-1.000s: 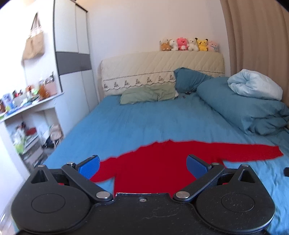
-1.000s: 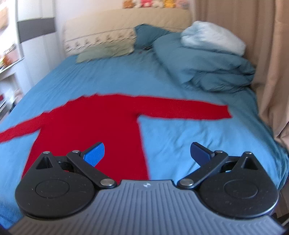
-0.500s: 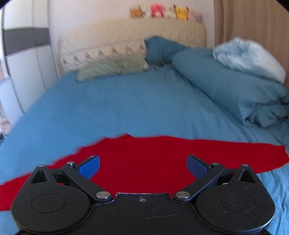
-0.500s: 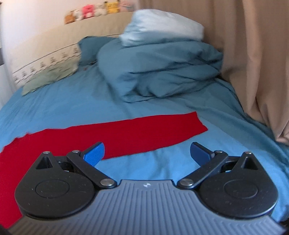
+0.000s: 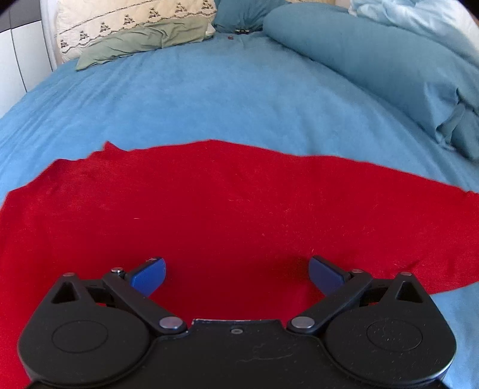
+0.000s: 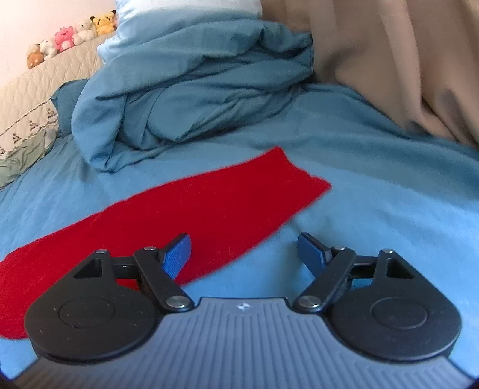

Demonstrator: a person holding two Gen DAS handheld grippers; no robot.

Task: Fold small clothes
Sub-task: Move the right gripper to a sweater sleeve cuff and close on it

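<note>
A red long-sleeved top (image 5: 227,209) lies flat on the blue bed sheet (image 5: 209,98). My left gripper (image 5: 236,273) is open and empty, low over the body of the top. In the right wrist view the top's right sleeve (image 6: 209,197) stretches across the sheet (image 6: 374,191), its cuff end ahead of the gripper. My right gripper (image 6: 244,250) is open and empty, low over the sleeve's near edge, with the left finger (image 6: 176,254) over the red cloth and the right finger (image 6: 311,254) over the sheet.
A bunched teal duvet (image 6: 191,89) lies just beyond the sleeve, and it shows at the right in the left wrist view (image 5: 389,62). A beige curtain (image 6: 404,59) hangs at the right. A green pillow (image 5: 143,42) and cream headboard (image 5: 125,21) are at the far end.
Both grippers have moved forward and down toward the top. The left now hovers over its body, the right has swung right to the sleeve end. Both stay open.
</note>
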